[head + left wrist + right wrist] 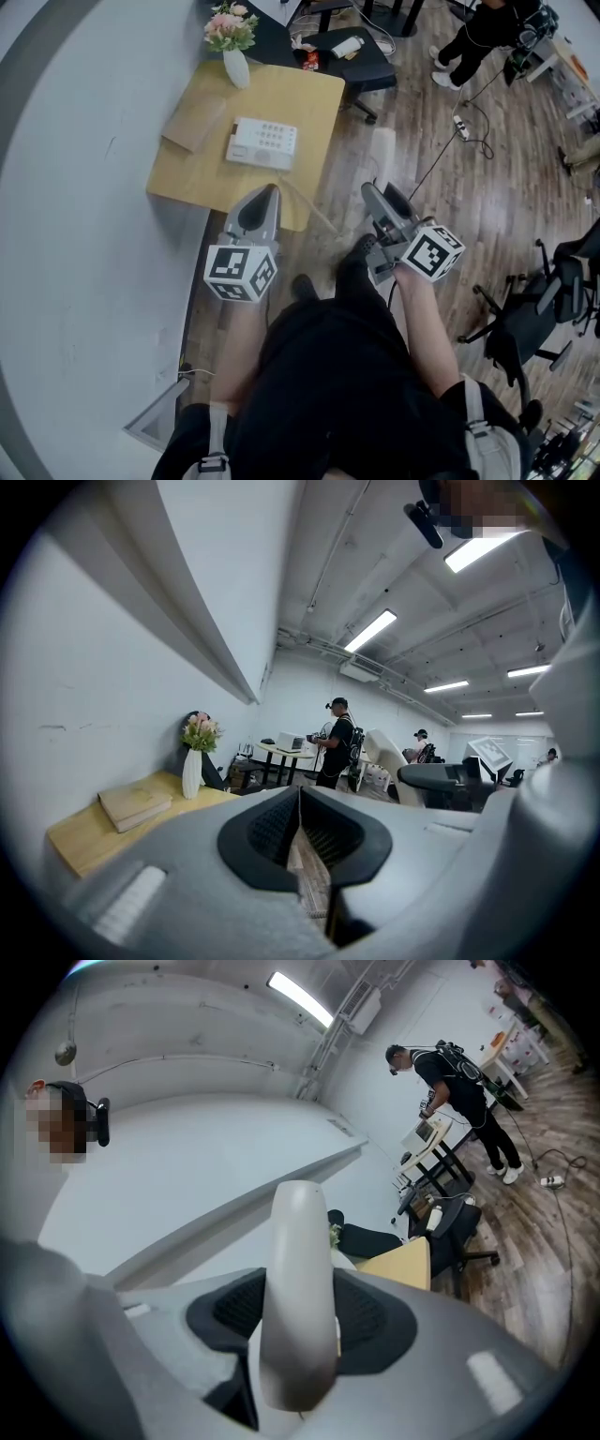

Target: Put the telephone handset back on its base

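Observation:
The white telephone base (262, 143) with its keypad lies on a small yellow table (314, 94), its cradle side bare. A pale handset (382, 150) stands out of my right gripper (377, 195), over the floor right of the table. In the right gripper view the handset (298, 1279) rises upright between the dark pads, which press on both its sides. A thin cord (309, 206) runs from the base off the table's near edge. My left gripper (267, 192) hovers at that near edge, jaws together with nothing in them (300, 797).
A white vase of flowers (234, 66) and a tan book (194, 124) share the table by the wall. Behind it stands a dark office chair (361, 56). A person (478, 37) stands far right; a power strip (459, 127) and cables lie on the wood floor.

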The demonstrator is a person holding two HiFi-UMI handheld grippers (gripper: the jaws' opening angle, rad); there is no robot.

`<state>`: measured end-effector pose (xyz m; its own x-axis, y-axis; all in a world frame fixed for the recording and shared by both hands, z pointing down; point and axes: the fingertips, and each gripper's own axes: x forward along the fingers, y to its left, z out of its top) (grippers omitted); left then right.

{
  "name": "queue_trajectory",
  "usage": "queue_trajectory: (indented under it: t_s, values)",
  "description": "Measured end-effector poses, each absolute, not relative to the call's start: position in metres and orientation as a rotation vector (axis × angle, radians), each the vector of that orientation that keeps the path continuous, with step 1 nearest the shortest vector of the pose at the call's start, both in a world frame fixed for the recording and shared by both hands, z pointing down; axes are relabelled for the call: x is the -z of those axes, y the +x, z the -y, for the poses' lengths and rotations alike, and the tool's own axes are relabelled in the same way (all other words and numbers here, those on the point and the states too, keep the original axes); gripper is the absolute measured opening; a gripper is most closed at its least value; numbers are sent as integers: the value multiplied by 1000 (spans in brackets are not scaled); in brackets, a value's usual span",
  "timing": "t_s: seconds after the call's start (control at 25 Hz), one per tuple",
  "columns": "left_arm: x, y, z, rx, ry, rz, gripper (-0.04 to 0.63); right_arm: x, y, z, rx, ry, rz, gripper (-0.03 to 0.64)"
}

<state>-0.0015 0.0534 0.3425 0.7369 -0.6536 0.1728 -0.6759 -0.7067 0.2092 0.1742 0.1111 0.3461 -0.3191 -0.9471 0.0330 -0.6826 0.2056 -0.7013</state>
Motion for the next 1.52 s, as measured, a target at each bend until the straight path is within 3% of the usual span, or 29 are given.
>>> queue_trajectory:
  t_s: [0.76,1.52]
  values:
    - [-370,-21,-50,-193,2617,1065,12,-356,143,-97,886,-1526,-2203,219]
    - [-371,35,30,-231,2509,1260,12,-364,190,6,947,-1323,-2422,219]
